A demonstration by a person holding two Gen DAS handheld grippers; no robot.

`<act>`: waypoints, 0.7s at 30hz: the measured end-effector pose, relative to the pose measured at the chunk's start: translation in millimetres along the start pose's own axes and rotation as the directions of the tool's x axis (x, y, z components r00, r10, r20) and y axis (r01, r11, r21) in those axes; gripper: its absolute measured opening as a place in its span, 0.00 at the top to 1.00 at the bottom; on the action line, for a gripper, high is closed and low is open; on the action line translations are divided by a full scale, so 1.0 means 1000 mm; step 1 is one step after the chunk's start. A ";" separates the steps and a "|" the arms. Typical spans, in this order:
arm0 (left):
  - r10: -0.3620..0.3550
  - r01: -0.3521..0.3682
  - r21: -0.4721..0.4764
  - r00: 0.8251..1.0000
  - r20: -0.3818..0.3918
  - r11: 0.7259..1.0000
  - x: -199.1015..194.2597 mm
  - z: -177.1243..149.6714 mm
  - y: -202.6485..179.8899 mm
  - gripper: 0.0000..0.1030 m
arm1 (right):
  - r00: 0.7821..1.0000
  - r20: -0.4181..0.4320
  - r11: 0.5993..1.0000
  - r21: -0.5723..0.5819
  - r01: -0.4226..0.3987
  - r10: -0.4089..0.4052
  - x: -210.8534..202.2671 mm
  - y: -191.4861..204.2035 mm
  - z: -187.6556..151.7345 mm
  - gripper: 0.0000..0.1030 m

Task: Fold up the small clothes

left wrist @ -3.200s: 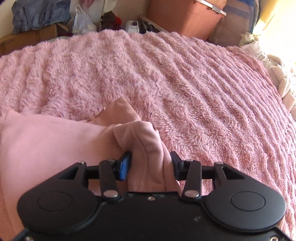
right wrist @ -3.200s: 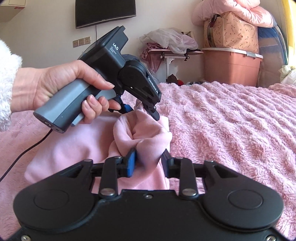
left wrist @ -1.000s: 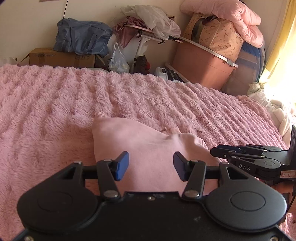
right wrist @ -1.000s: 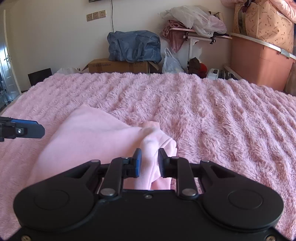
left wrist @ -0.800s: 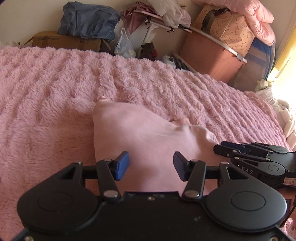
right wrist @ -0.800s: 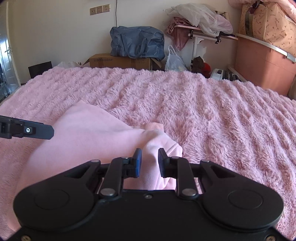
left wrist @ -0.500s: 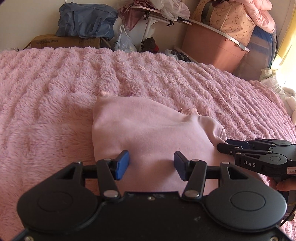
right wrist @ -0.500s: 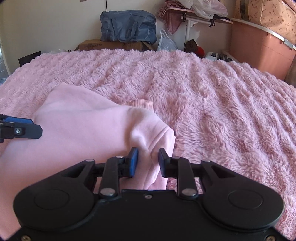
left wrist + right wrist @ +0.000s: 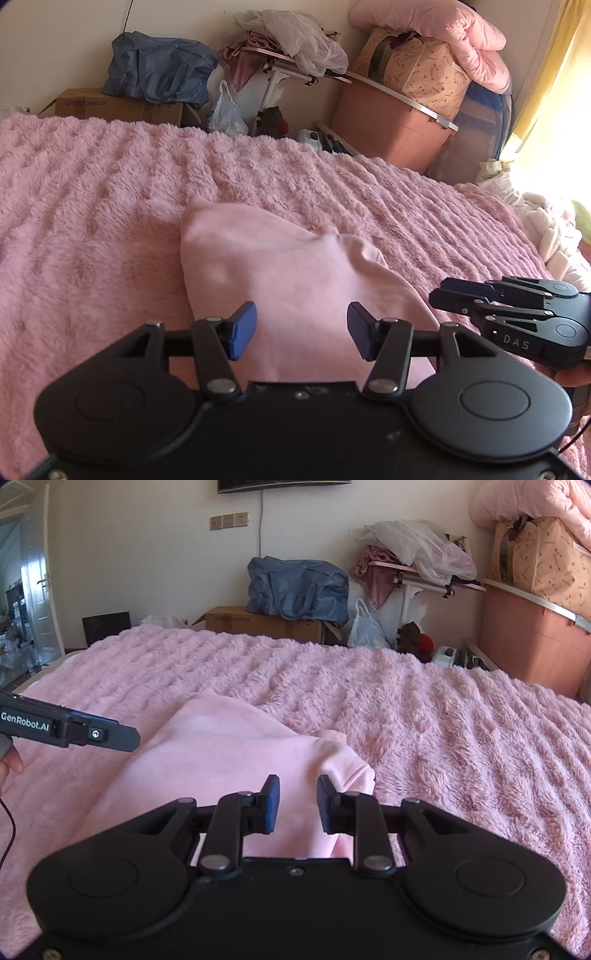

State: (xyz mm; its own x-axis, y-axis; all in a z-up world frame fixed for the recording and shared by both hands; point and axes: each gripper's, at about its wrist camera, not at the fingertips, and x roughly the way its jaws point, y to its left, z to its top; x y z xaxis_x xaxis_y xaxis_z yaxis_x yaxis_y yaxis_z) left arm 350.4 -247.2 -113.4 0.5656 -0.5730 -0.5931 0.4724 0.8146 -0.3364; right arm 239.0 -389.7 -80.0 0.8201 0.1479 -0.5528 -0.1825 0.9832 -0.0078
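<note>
A pale pink garment [image 9: 288,266] lies folded flat on the fluffy pink blanket [image 9: 92,206]. My left gripper [image 9: 301,330] hovers over its near edge, jaws wide open, with nothing pressed between the pads. In the right wrist view the garment [image 9: 221,753] has a rounded fold at its right corner. My right gripper [image 9: 297,801] hangs just above that corner with a narrow gap between its pads, and the cloth lies under them unpinched. From the left wrist view the right gripper [image 9: 439,291] sits just off the garment's right edge. The left gripper [image 9: 129,738] shows at the left.
Blanket [image 9: 443,738] stretches far beyond and right of the garment. Past the bed's far edge stand a cardboard box [image 9: 110,107], a blue bag [image 9: 295,587] and a pink storage bin [image 9: 388,125]. White bedding [image 9: 554,229] lies at the right. A hand [image 9: 9,764] shows at left.
About three seconds ago both grippers held bunched cloth; now the garment lies flat. In the last second both grippers dipped toward the garment and drew back up; the jaws kept their widths.
</note>
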 end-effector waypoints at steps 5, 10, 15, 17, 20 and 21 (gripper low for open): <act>-0.014 0.015 0.018 0.999 -0.045 1.000 -0.007 -0.038 -0.019 0.45 | 0.999 -0.043 0.997 -0.070 -0.024 0.021 -0.009 0.023 -0.020 0.78; -0.004 0.001 -0.028 0.995 -0.100 1.000 0.010 -0.066 -0.018 0.44 | 0.994 -0.111 1.000 -0.006 0.024 -0.025 0.008 0.011 -0.041 0.78; 0.000 -0.004 -0.032 0.992 -0.126 0.999 0.028 -0.077 -0.011 0.44 | 0.988 -0.151 0.998 0.065 0.027 -0.017 0.021 -0.003 -0.067 0.85; 0.004 -0.008 -0.030 0.992 -0.126 1.000 0.027 -0.075 -0.013 0.44 | 0.989 -0.147 0.998 0.056 0.029 -0.021 0.021 0.000 -0.069 0.85; -0.029 0.025 -0.040 0.995 -0.096 0.999 0.010 -0.061 -0.011 0.44 | 0.993 -0.111 0.997 0.079 -0.017 0.026 0.012 -0.004 -0.061 0.81; -0.034 0.031 -0.038 0.997 -0.066 0.999 0.002 -0.053 -0.009 0.44 | 0.994 -0.088 0.992 0.112 -0.060 0.070 0.006 -0.011 -0.057 0.74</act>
State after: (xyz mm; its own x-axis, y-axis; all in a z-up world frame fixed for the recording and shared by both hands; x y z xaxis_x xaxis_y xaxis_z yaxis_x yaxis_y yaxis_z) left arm 311.5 -250.4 -150.4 0.5036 -0.5930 -0.6284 0.4636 0.7992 -0.3826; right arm 215.5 -405.8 -130.6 0.7541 0.2062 -0.6235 -0.1691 0.9784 0.1191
